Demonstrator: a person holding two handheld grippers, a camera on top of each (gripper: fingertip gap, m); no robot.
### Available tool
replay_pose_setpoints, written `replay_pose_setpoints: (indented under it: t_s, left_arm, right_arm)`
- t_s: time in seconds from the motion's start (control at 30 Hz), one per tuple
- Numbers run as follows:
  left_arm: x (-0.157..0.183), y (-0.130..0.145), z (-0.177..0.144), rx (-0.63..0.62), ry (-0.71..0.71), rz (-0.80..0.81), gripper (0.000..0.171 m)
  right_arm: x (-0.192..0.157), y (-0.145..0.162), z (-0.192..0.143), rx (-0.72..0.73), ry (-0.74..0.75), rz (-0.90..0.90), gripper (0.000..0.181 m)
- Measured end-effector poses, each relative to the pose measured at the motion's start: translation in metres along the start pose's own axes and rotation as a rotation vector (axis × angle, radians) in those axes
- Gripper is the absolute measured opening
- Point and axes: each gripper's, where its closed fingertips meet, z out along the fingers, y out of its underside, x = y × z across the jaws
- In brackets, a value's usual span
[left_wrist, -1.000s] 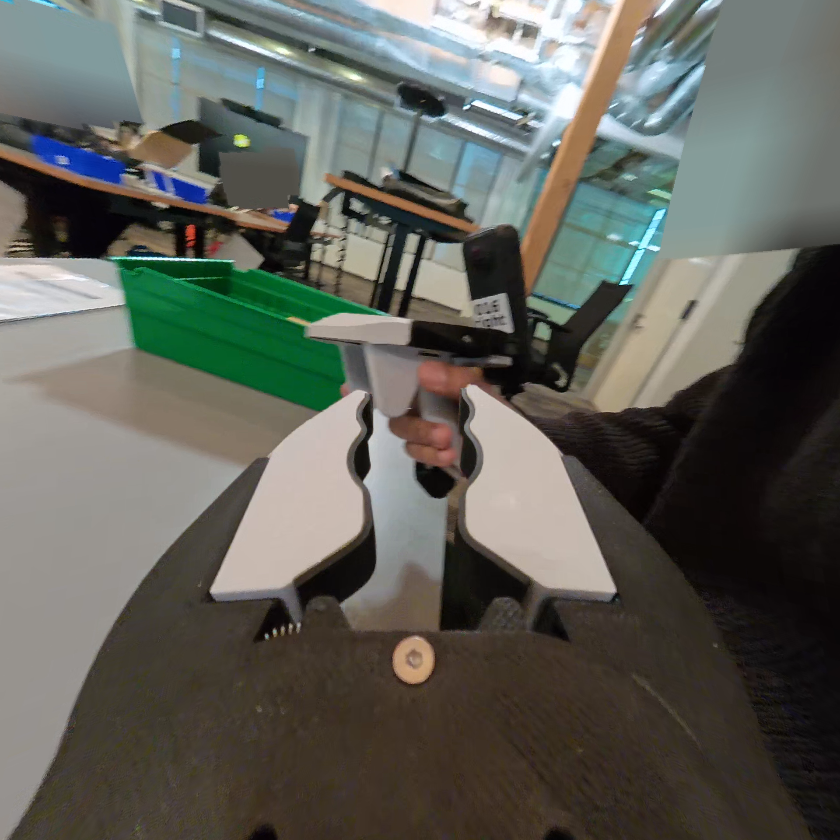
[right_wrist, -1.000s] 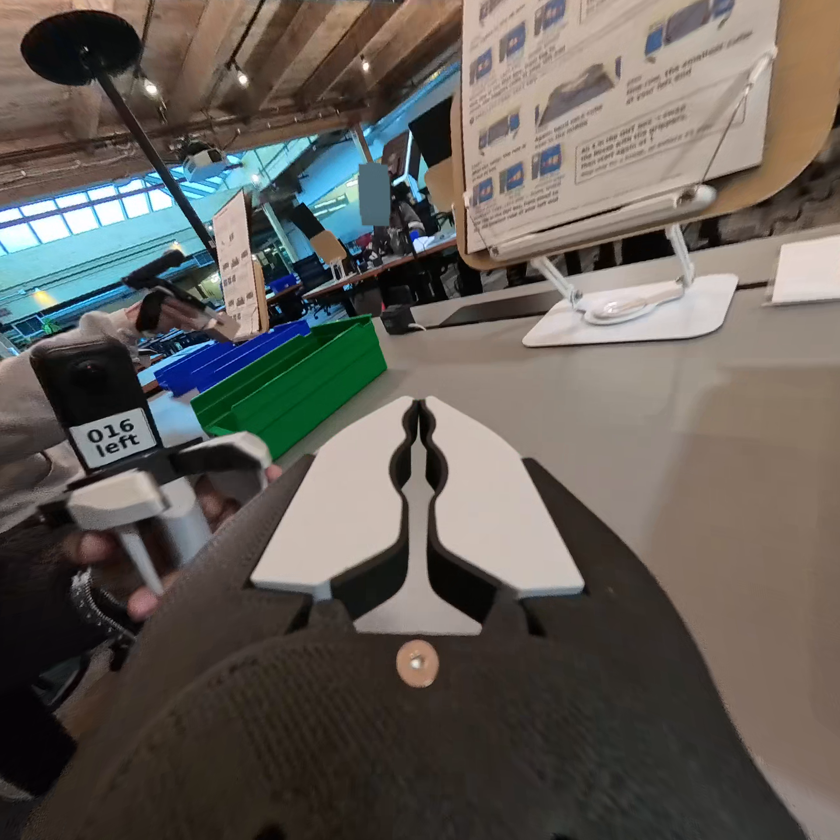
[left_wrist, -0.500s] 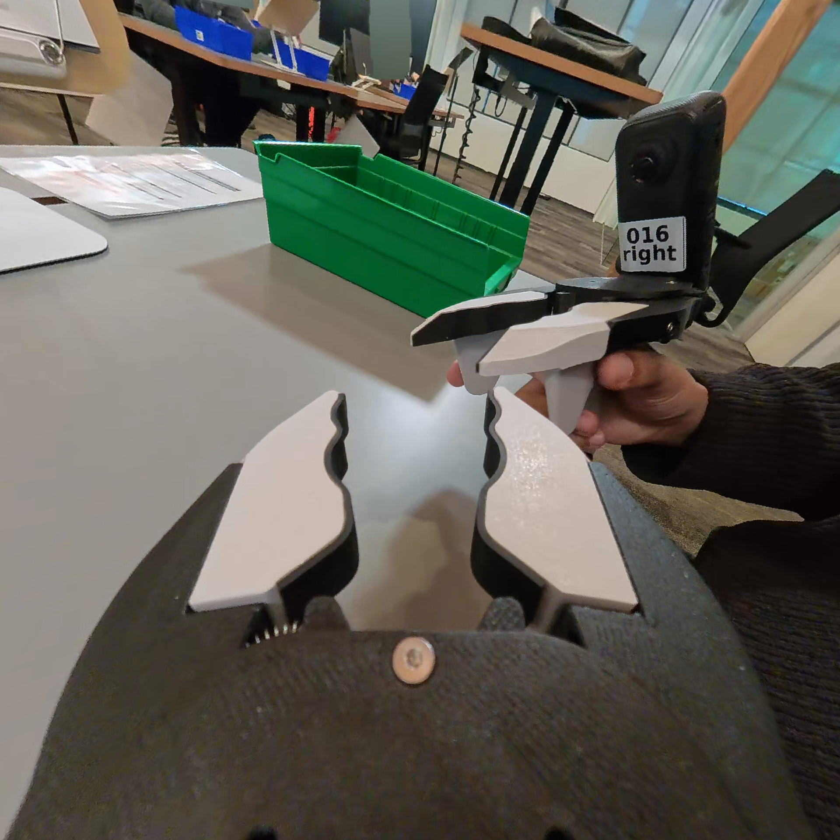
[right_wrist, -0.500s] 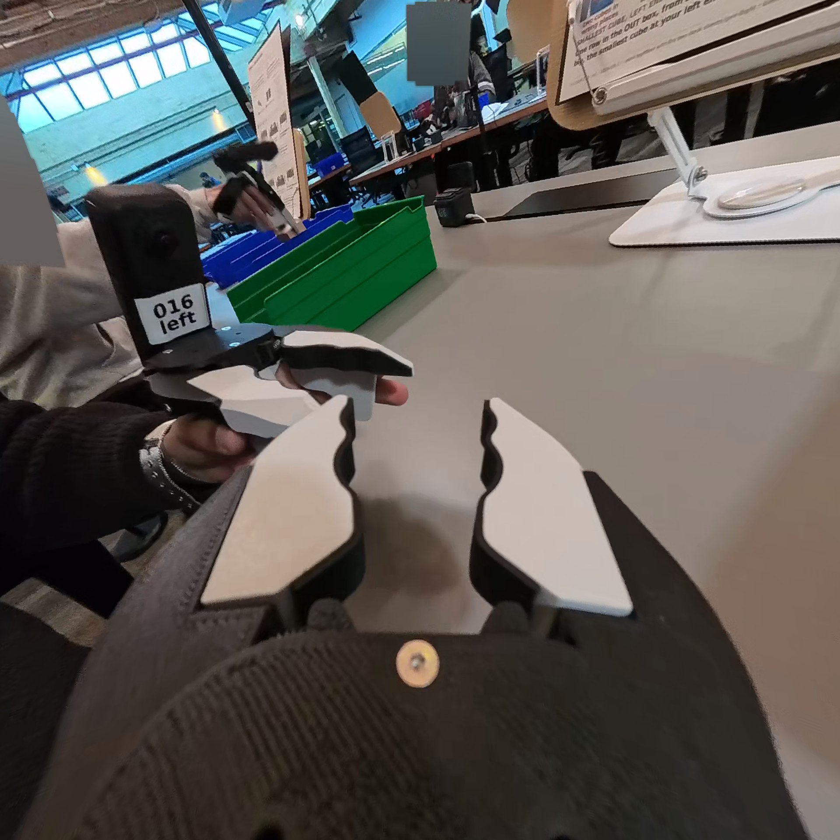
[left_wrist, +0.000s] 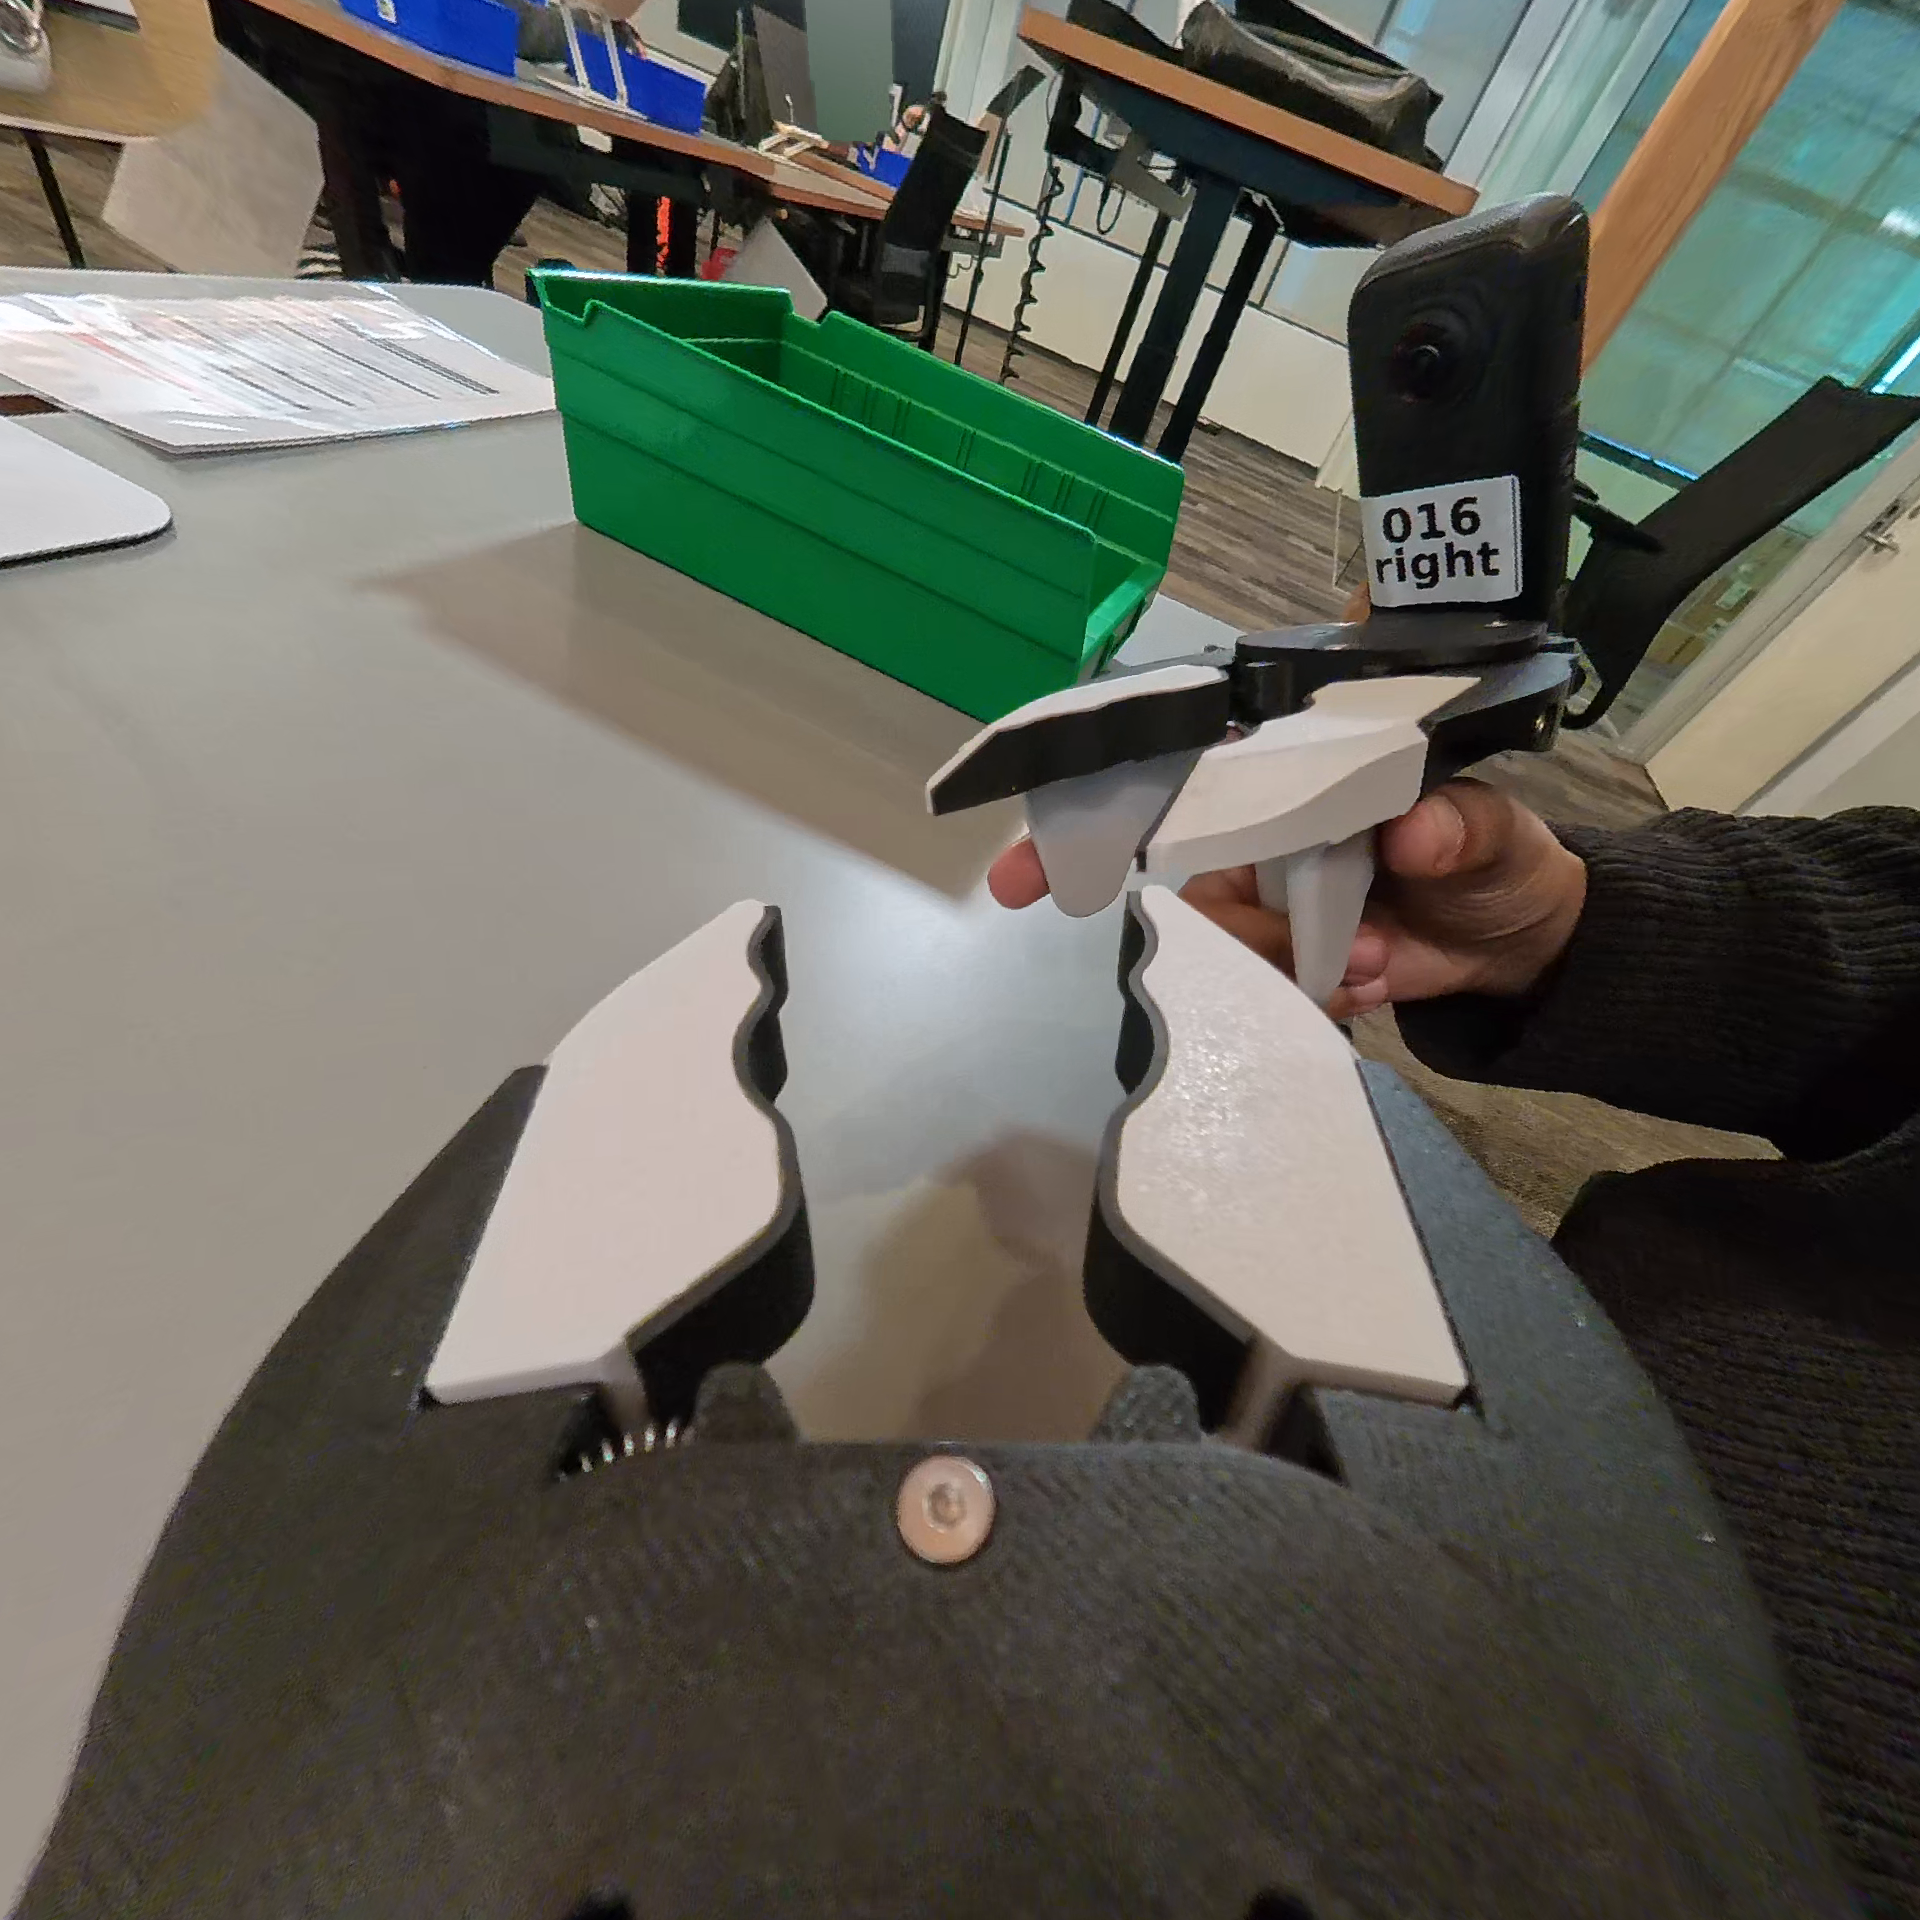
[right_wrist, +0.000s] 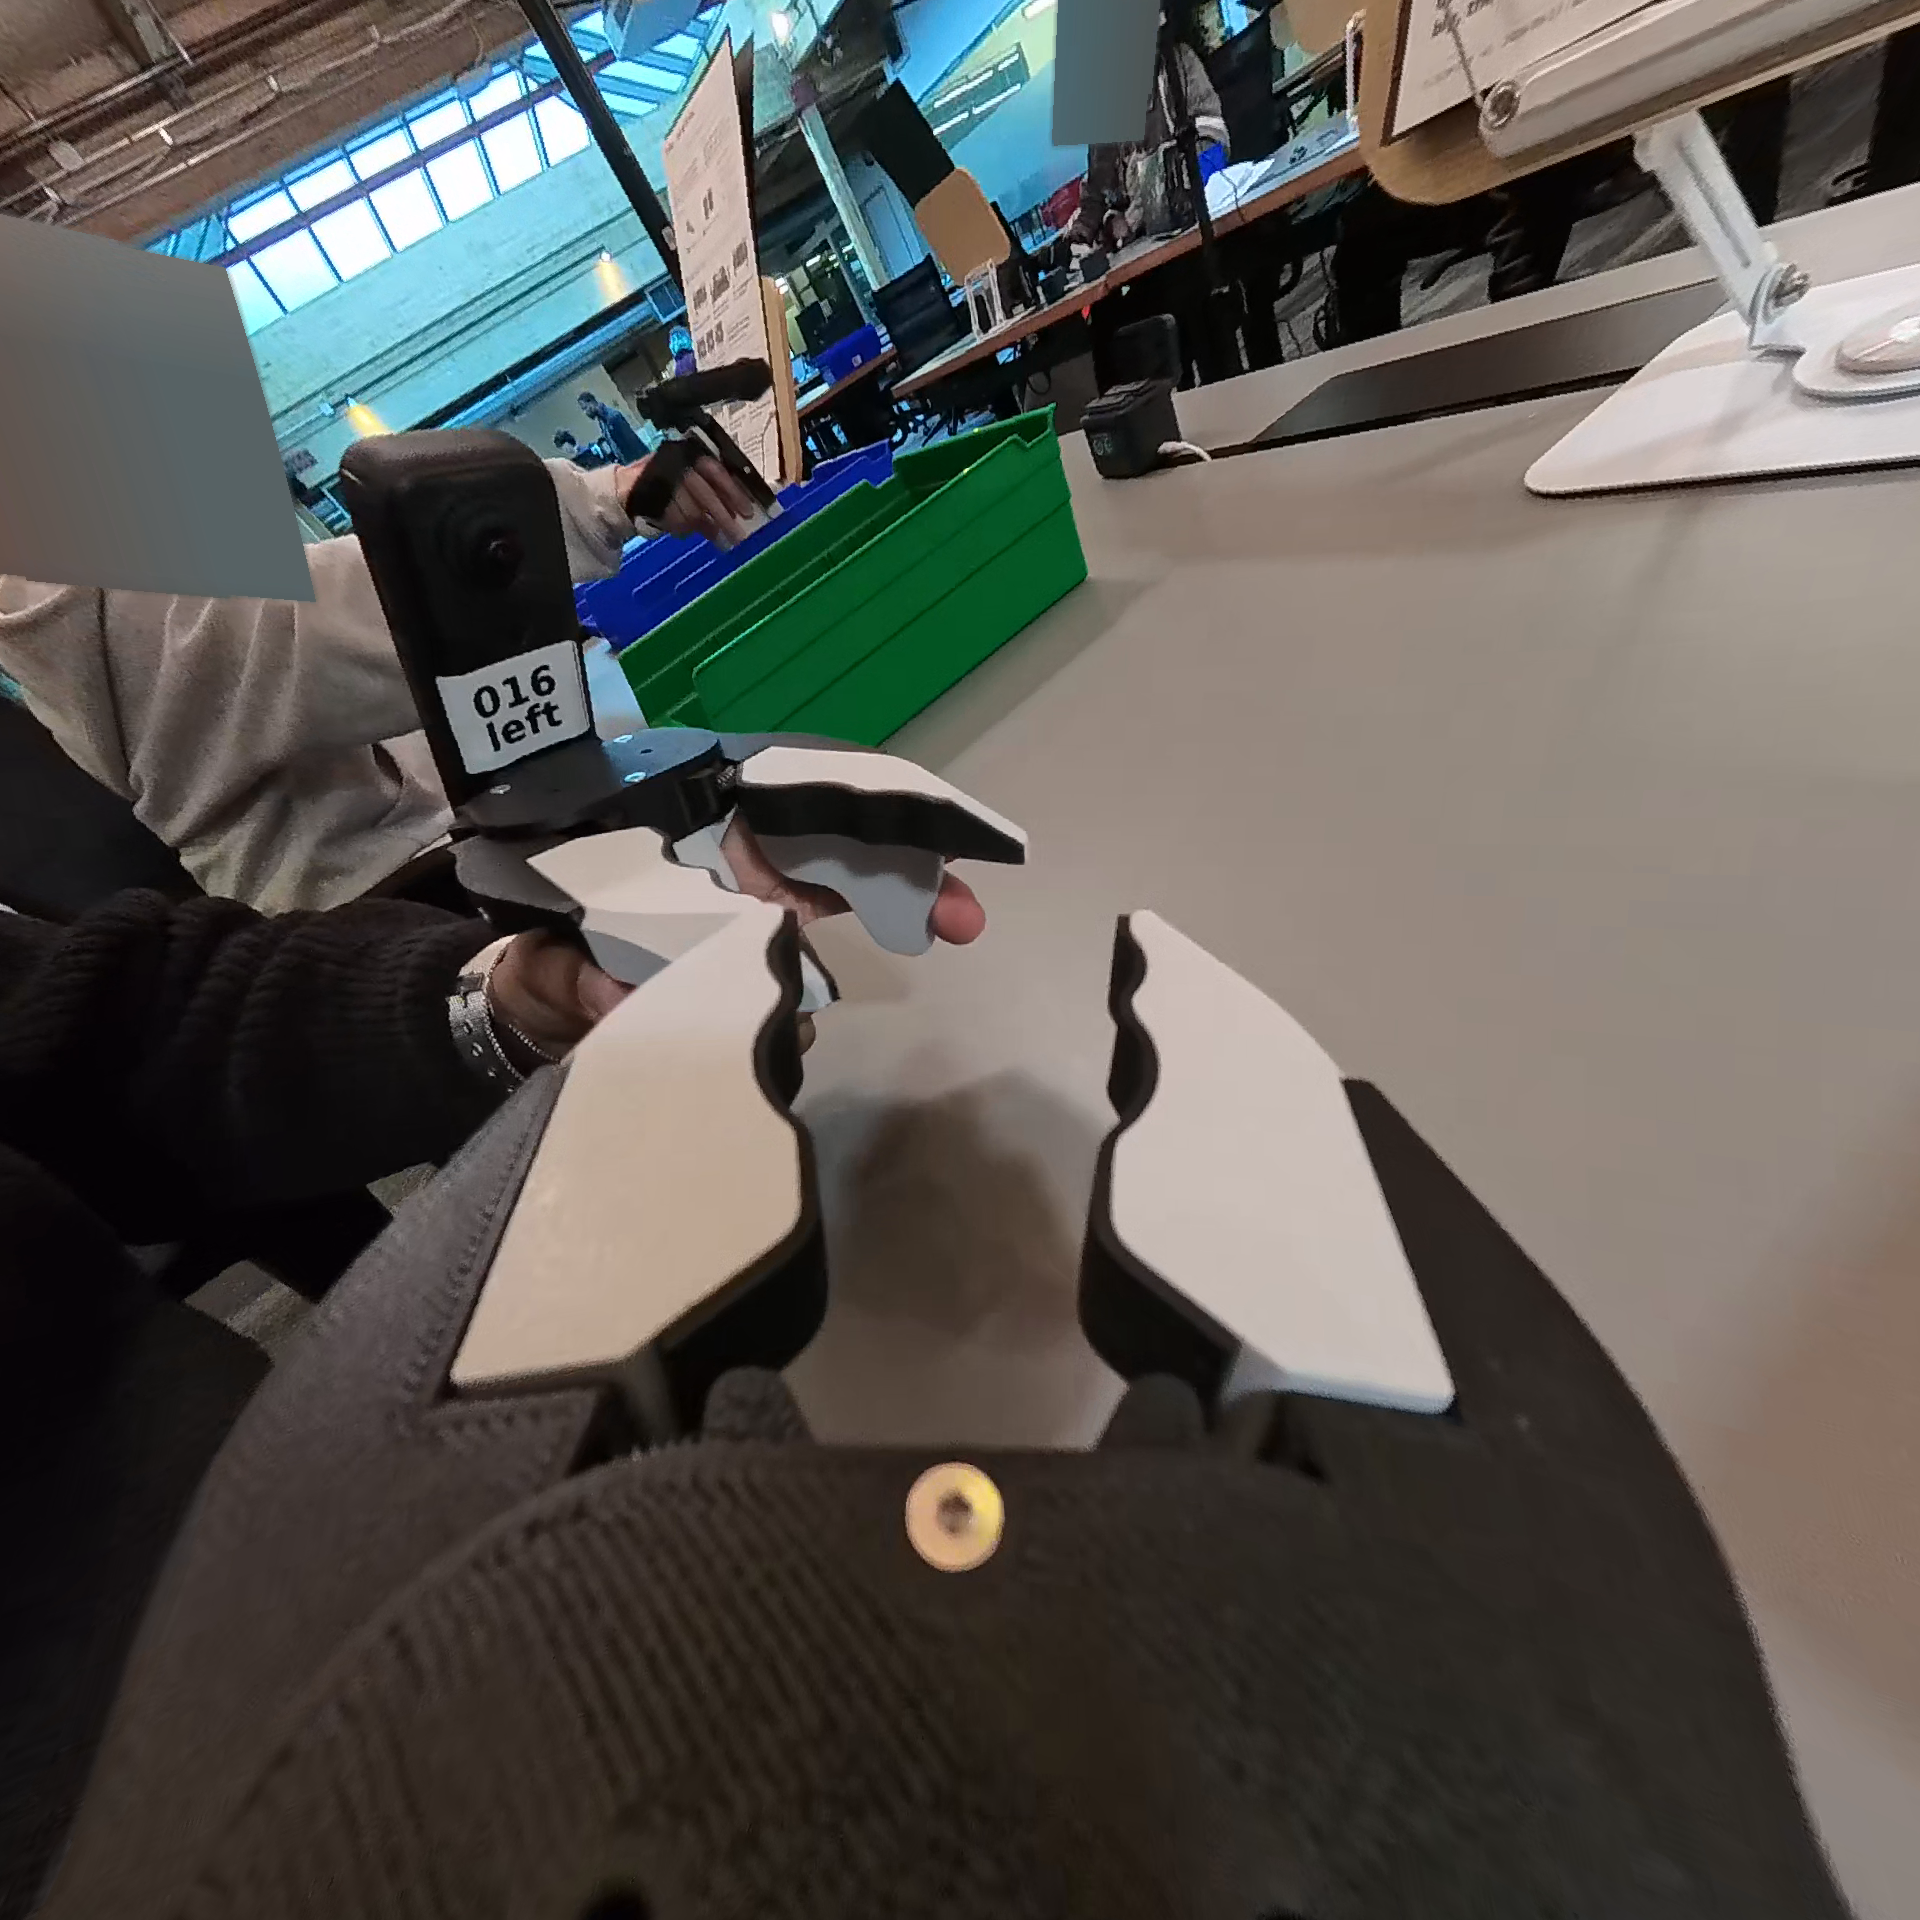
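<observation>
Grippers are all you have in hand here, one in each, and neither one holds anything. Your left gripper (left_wrist: 951, 920) hangs low over the grey table (left_wrist: 312, 831) with its two white fingers (left_wrist: 644, 1132) spread apart and only bare tabletop between them. Your right gripper (right_wrist: 956, 930) stands the same way, fingers spread wide, with bare table showing in the gap.

You hold the two close together near the table's edge, angled toward each other, so each shows in the other's view. Seen from the left, your right hand (left_wrist: 1455, 914) wraps the handle under the right gripper, which sits just past your left gripper's right finger, with a black camera (left_wrist: 1465, 405) standing upright on top of it. Seen from the right, your left hand (right_wrist: 831, 894) grips the left one the same way, with a bracelet (right_wrist: 483, 1029) at your wrist.

A green bin (left_wrist: 831, 488) sits on the table beyond both grippers, well apart from them. A printed sheet (left_wrist: 239, 364) lies flat on the table to the bin's left. A white stand base (right_wrist: 1714, 416) rests on the table at the far right of the right view. Behind the bin, another person in a light sleeve (right_wrist: 260, 707) sits at the next table.
</observation>
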Motion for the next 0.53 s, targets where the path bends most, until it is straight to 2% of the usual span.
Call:
replay_pose_setpoints:
  t_s: [0.53]
  left_arm:
    - [0.0064,-0.0061,-0.0016,0.047,0.063,-0.045,0.062]
  right_arm:
    - [-0.002,0.0002,0.0004,0.007,-0.043,0.082,0.05]
